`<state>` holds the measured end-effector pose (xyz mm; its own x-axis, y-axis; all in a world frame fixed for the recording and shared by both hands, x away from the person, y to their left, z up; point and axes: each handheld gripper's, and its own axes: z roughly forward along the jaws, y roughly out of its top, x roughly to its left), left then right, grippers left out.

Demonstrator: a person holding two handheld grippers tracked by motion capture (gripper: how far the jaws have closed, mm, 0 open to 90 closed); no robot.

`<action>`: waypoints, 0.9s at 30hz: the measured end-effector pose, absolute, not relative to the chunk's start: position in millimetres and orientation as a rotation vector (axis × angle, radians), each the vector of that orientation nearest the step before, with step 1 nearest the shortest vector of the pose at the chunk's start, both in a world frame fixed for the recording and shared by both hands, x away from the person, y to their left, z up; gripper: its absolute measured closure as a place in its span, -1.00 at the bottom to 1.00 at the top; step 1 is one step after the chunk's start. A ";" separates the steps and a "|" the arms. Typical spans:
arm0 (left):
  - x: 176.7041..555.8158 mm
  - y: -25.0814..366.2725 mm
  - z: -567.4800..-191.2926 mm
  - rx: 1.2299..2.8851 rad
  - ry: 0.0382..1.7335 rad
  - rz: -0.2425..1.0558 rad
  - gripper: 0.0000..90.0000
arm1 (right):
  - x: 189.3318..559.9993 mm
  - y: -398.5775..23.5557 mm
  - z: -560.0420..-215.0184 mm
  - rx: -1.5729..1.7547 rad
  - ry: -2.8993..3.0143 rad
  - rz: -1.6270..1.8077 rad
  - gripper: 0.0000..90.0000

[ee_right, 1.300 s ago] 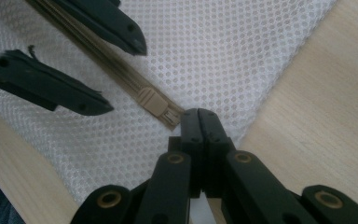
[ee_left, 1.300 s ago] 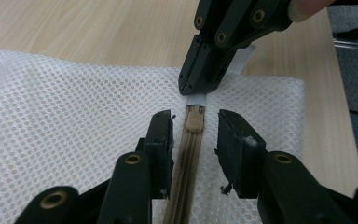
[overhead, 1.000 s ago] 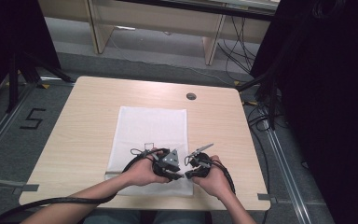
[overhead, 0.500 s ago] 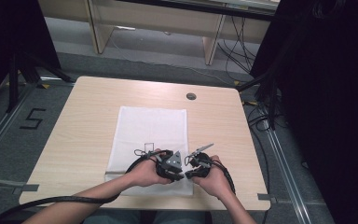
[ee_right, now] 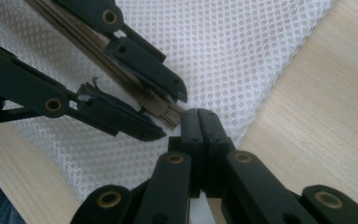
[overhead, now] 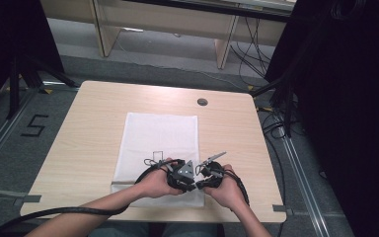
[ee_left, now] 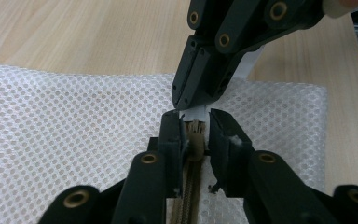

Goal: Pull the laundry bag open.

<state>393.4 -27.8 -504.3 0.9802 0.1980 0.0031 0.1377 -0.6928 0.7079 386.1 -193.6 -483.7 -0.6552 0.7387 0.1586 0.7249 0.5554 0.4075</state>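
left gripper view: zipper end (ee_left: 196, 140) sits between the narrowing, not-yet-pressing jaws of the left hand-held gripper (ee_left: 195, 133).

Pale wooden table (overhead: 103, 123) on grey floor (overhead: 10, 148), wooden desk legs (overhead: 225, 47) behind, black curtains (overhead: 355, 123) at right

We count one white mesh bag (overhead: 158, 143) on the desk (overhead: 89, 128), lying from the middle toward the near edge. It carries one tan zipper (ee_left: 193, 161), with one slider on it. We see two grippers, one left gripper (overhead: 177, 174) and one right gripper (overhead: 208, 174), each with two black fingers (ee_left: 170, 137), four in all. One round grommet hole (overhead: 202, 101) sits near the desk's far right corner. On the floor we count one taped digit (overhead: 33, 126).
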 end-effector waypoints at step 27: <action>393.7 -28.4 -497.6 2.383 0.226 0.102 0.82 | 387.4 -195.1 -484.2 1.336 2.739 0.706 1.00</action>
<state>393.7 -28.4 -497.6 0.9815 0.1915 0.0096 0.1336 -0.7191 0.6819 387.4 -195.1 -484.2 -0.6350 0.7511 0.1806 0.7448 0.5333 0.4010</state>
